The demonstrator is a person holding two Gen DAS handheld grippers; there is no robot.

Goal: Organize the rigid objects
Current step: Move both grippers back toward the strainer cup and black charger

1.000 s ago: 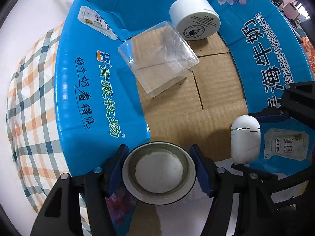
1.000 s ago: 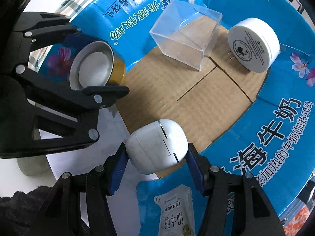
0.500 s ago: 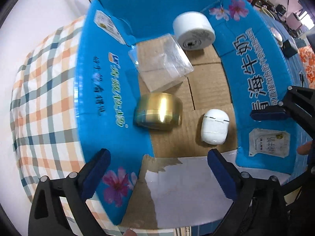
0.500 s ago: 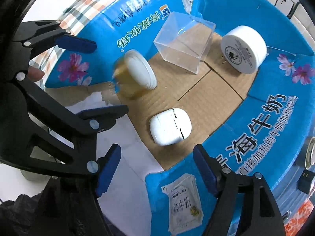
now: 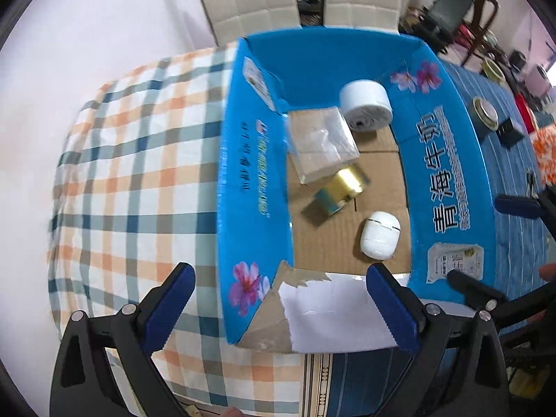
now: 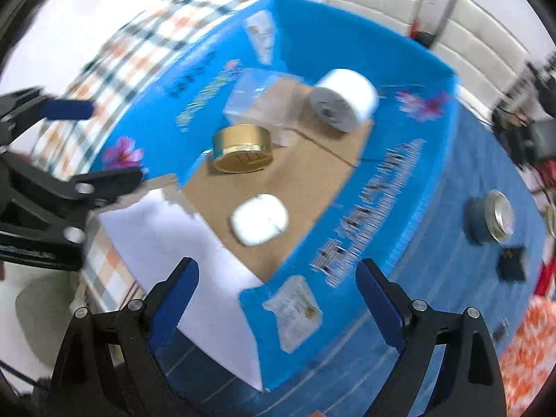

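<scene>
We see the open blue cardboard box (image 5: 448,160) holding a clear plastic cube (image 5: 321,142), a white round jar (image 5: 365,104), a gold round tin (image 6: 242,147) and a white oval case (image 5: 379,234). Our left gripper (image 5: 279,307) and right gripper (image 6: 276,292) both hang above its near edge. Both have jaws spread wide, gripping and touching nothing.

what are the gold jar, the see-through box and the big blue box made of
Gold jar: looks like shiny metal or metallised plastic, given its mirror glints. See-through box: clear hard plastic, probably acrylic, with sharp edges. Big blue box: printed corrugated cardboard, brown floor and torn flap showing.
</scene>
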